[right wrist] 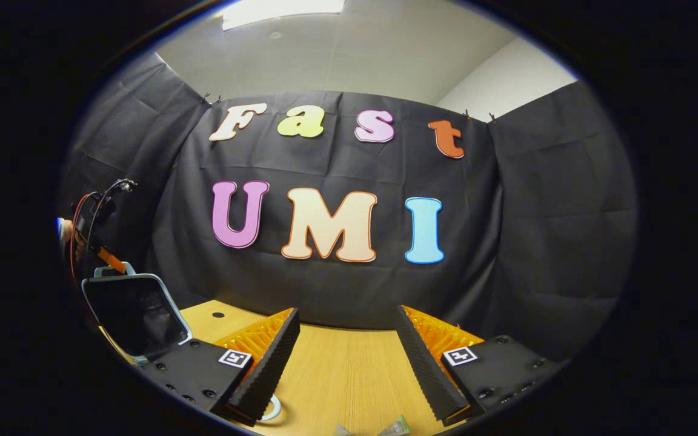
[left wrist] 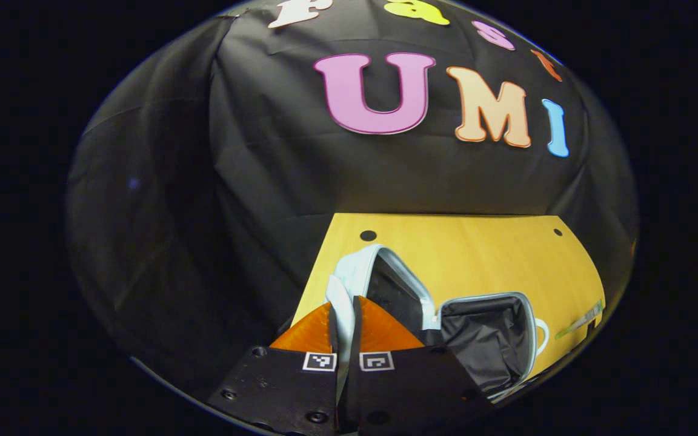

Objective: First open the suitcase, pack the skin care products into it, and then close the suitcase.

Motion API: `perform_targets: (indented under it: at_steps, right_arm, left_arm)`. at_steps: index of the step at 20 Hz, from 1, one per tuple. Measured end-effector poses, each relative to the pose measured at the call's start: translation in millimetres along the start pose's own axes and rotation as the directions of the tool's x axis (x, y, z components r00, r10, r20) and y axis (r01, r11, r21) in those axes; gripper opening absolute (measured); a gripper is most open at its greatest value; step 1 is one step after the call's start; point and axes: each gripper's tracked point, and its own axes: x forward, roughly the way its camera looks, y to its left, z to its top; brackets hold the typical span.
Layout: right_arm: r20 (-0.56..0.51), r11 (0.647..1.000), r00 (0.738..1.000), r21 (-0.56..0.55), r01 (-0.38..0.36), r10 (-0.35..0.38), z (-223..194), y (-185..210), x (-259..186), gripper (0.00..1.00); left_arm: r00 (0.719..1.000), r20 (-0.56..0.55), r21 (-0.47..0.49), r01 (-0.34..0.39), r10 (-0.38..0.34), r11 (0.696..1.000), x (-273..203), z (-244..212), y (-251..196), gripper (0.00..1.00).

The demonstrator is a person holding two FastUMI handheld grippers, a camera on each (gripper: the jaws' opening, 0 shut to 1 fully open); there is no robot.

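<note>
The suitcase (left wrist: 482,339) lay open on the table (left wrist: 476,254), its lid (left wrist: 385,284) raised on edge with my left gripper (left wrist: 345,327) clamped on the lid's rim. From my right gripper (right wrist: 346,357), whose fingers stood wide apart over bare table, the case sat well off to the left. I judged the products' packets (right wrist: 394,427) nearer my right gripper, at the near edge just beneath it.

counter (right wrist: 349,369): light wood grain, seen in both views; two small round holes are seen near its far edge in the left gripper view
booth wall (right wrist: 531,242): black cloth, creased, hung behind the counter and wrapped around both sides
ceiling (right wrist: 349,54): pale, seen above the cloth in the right gripper view
ceiling light (right wrist: 282,11): bright panel, cut off at the top
</note>
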Motion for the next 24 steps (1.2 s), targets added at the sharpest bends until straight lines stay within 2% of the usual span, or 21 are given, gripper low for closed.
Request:
perform_targets:
  at_steps: [4,5,6,8,14,19,22,24]
  right_arm:
    - [0.009,1.000,1.000,-0.027,0.004,-0.004,5,12,4,0.98]
    - [0.015,0.999,1.000,-0.034,0.015,-0.015,6,11,5,0.98]
    - [0.019,0.999,1.000,-0.041,0.023,-0.022,8,10,6,0.98]
    - [0.023,0.998,0.999,-0.046,0.038,-0.037,10,8,8,0.98]
    - [0.017,0.996,0.998,-0.070,0.062,-0.061,7,2,6,0.98]
    - [0.034,0.995,0.998,-0.075,0.061,-0.059,15,-2,1,0.99]
    - [0.049,0.996,0.998,-0.065,0.054,-0.051,20,-7,1,0.98]
    - [0.059,0.997,0.997,-0.057,0.051,-0.048,22,-15,2,0.98]
  left_arm:
    - [0.999,-0.010,-0.016,-0.041,0.041,0.999,11,-13,26,0.00]
    - [0.997,-0.006,-0.004,-0.083,0.083,0.997,9,-11,37,0.00]
    - [0.995,-0.020,-0.003,-0.093,0.093,0.996,14,-16,45,0.00]
    - [0.996,-0.036,-0.040,-0.081,0.080,0.996,19,-24,43,0.00]
    - [0.988,-0.101,-0.075,-0.124,0.116,0.989,39,-59,54,0.00]
    - [0.978,-0.100,-0.111,-0.193,0.182,0.975,49,-81,62,0.01]
    - [0.968,-0.065,-0.110,-0.249,0.243,0.962,46,-77,68,0.11]
    - [0.973,0.010,-0.137,-0.229,0.232,0.964,39,-53,54,0.19]
